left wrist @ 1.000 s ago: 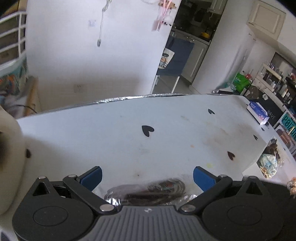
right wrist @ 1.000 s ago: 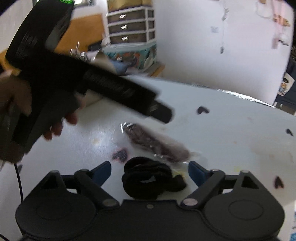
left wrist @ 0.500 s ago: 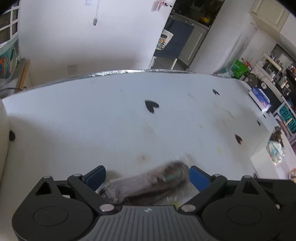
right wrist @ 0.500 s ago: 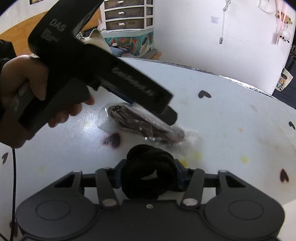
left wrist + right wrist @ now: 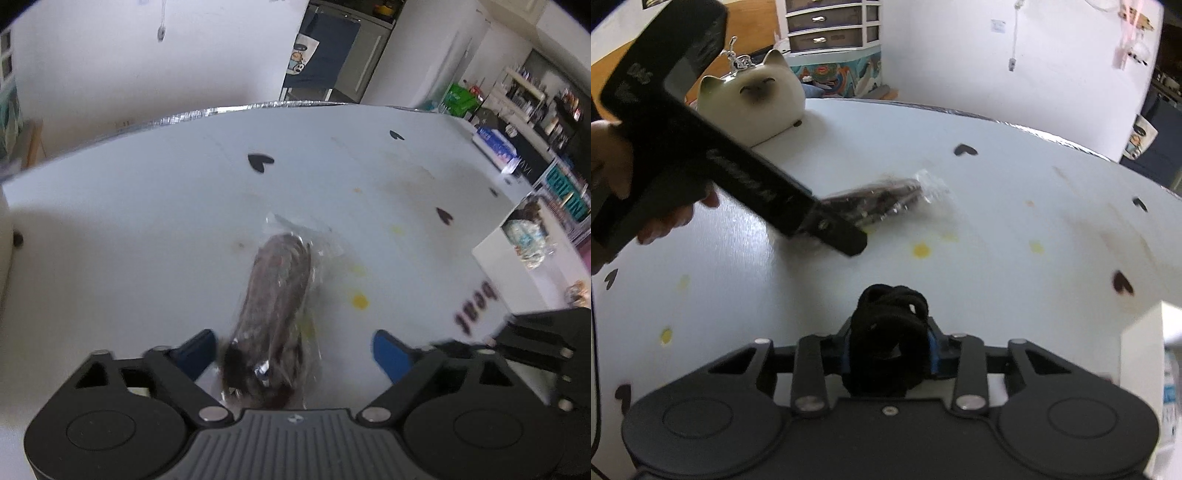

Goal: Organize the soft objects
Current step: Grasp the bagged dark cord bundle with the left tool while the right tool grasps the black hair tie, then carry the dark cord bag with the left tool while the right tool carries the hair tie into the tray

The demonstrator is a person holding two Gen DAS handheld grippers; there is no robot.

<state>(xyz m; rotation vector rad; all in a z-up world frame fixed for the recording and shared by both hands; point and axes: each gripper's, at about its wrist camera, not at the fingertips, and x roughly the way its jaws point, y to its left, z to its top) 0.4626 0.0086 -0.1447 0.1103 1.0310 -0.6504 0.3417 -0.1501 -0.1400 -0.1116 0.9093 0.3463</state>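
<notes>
A black coiled fabric band [image 5: 888,325] is pinched by the right hand-held gripper [image 5: 888,345]; the left hand-held gripper [image 5: 293,349], spread around the clear-wrapped dark bundle [image 5: 277,295], must next be closed.

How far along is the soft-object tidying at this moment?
Early stage. The right gripper is shut on the black hair ties, lifted off the table. The open left gripper straddles the bagged dark bundle, not yet gripped. The cat plush sits untouched.
</notes>
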